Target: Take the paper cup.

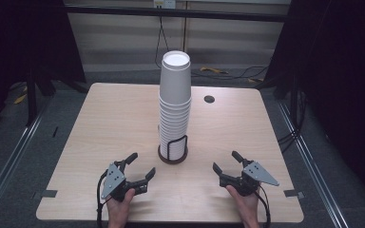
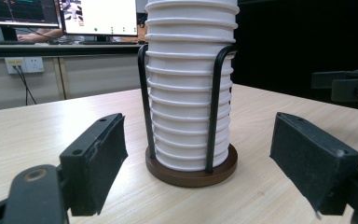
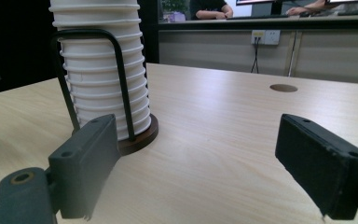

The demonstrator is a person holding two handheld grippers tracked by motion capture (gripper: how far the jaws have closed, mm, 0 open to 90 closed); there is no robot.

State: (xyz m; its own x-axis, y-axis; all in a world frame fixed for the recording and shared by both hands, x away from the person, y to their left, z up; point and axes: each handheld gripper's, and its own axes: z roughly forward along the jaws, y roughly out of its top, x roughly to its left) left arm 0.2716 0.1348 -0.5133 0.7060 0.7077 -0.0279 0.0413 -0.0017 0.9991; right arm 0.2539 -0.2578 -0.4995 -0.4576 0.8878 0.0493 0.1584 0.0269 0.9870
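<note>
Left gripper (image 1: 140, 166): near table edge, jaws spread wide, nothing between them.
Right gripper (image 1: 227, 161): near edge on the other side, jaws likewise wide apart and empty.
Cup stack (image 1: 175, 102): tall column of nested white paper cups, mid-table, between and beyond both grippers.
Handling: likely light, thin-walled, easily crushed; nested cups may cling together and lift in a clump.
Where to grip: top cup (image 1: 176, 73), gently on its side wall below the rim.
Holder (image 2: 191, 169): round dark wooden base with black wire hoops (image 2: 216, 107) hugging the lower cups; these block a low grasp.
Table (image 1: 109, 123): pale wood.
Grommet hole (image 1: 209, 99): far right, well apart.
</note>
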